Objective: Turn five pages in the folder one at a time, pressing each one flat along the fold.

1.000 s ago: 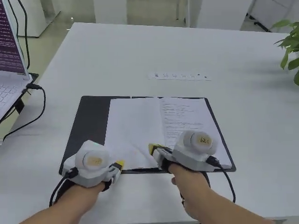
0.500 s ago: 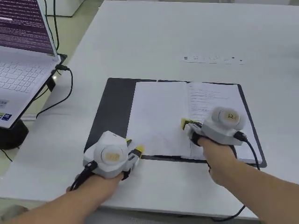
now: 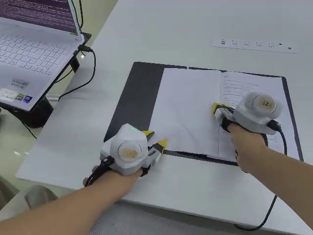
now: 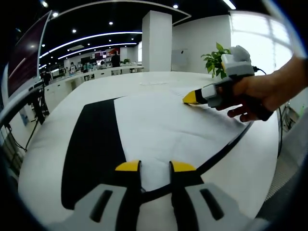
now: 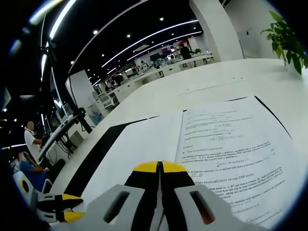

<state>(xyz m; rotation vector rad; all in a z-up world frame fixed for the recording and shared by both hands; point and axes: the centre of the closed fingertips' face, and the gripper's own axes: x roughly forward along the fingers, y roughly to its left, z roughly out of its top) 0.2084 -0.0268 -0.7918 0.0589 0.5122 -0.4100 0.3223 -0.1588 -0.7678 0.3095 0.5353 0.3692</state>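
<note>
White laptop sits far left. Black folder lies open mid-table. The left gripper, jaws slightly apart, hovers at its near edge, likely ready to steady it. The right gripper, jaws together, rests on the fold, apparently flattening the turned page.

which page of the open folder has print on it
The right-hand page, next to the right gripper, carries lines of text; the left-hand page is blank white.
</note>
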